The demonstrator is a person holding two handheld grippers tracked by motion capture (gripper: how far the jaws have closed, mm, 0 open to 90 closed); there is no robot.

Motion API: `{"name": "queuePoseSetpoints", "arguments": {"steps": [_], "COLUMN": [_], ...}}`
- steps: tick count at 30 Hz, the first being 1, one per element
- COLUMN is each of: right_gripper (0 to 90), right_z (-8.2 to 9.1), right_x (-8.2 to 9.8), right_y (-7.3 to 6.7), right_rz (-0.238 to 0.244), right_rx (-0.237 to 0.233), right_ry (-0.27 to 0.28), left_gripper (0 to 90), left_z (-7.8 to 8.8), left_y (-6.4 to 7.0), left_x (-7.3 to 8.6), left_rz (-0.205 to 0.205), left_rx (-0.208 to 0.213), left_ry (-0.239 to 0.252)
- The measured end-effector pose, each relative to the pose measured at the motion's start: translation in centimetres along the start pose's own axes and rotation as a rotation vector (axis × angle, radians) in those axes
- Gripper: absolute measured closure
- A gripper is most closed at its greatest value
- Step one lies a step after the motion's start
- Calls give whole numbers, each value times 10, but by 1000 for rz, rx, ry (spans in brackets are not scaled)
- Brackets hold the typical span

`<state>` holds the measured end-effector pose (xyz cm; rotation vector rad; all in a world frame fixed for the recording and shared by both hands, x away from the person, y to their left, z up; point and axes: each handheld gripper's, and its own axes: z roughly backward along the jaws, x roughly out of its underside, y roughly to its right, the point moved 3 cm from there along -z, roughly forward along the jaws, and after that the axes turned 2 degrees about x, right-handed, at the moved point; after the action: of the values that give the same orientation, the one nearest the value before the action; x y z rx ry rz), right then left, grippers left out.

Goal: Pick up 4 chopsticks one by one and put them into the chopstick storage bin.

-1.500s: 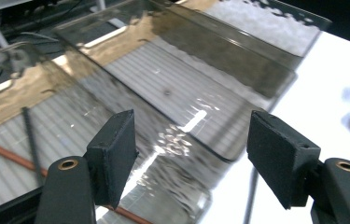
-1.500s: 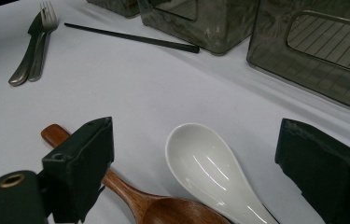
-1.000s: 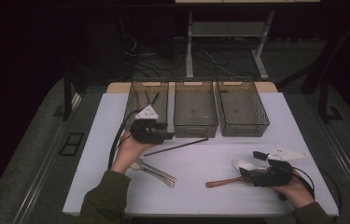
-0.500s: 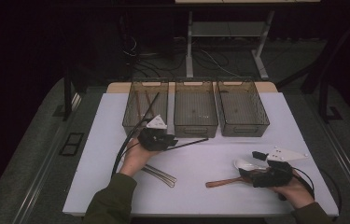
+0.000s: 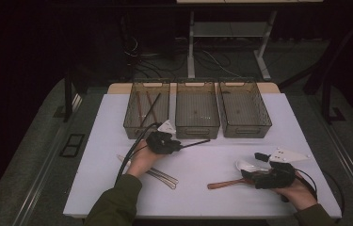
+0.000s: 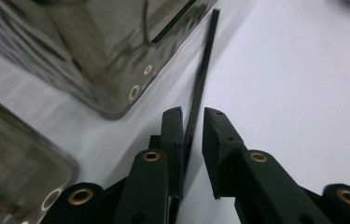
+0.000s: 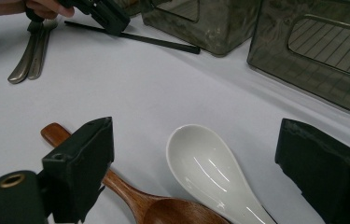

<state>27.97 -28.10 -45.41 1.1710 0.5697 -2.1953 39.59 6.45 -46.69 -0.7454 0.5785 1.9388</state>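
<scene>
A black chopstick [image 5: 197, 142] lies on the white table just in front of the bins. My left gripper [image 5: 180, 145] is low over its near end. In the left gripper view the chopstick [image 6: 205, 60] runs between the jaws of my left gripper [image 6: 192, 112], which have just been closing. It rests against the left jaw, and a thin gap remains at the right one. My right gripper [image 5: 254, 167] stands wide open at the table's right front. In its own view my right gripper [image 7: 196, 128] has a white ceramic spoon [image 7: 205, 163] between its jaws and a wooden spoon [image 7: 126, 191] beside it.
Three clear smoky bins stand in a row at the back: the left bin [image 5: 141, 132] holds brown chopsticks, with the middle bin [image 5: 197, 132] and right bin [image 5: 249, 132] beside it. Several metal utensils [image 5: 157, 173] lie by the left hand. Cables trail from both grippers.
The left gripper has come down and a little rightward onto the chopstick lying in front of the bins, and its jaws have narrowed around it. The right hand has stayed put.
</scene>
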Motion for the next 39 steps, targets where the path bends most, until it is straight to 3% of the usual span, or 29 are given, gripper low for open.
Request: {"name": "queuePoseSetpoints", "arguments": {"steps": [2,10,17,21,26,39], "right_gripper": [119,118,118,119,119,119], "right_z": [0,0,0,0,0,1], "right_x": [0,0,0,0,0,0], "right_y": [0,0,0,0,0,-1], "right_rz": [-3,-3,-4,-2,-8,-7], "right_rx": [0,0,0,1,0,3], "right_ry": [1,-1,-1,-1,-3,-1], "left_gripper": [791,826,844,852,854,855], "left_z": [-1,-2,-2,-1,4,27], "left_y": [0,-2,0,1,4,16], "left_x": [1,3,3,2,-2,-8], "left_rz": [23,24,-12,-62,-64,-82], "left_rx": [6,25,37,41,47,90], "left_ry": [-2,-5,-4,-16,20,44]}}
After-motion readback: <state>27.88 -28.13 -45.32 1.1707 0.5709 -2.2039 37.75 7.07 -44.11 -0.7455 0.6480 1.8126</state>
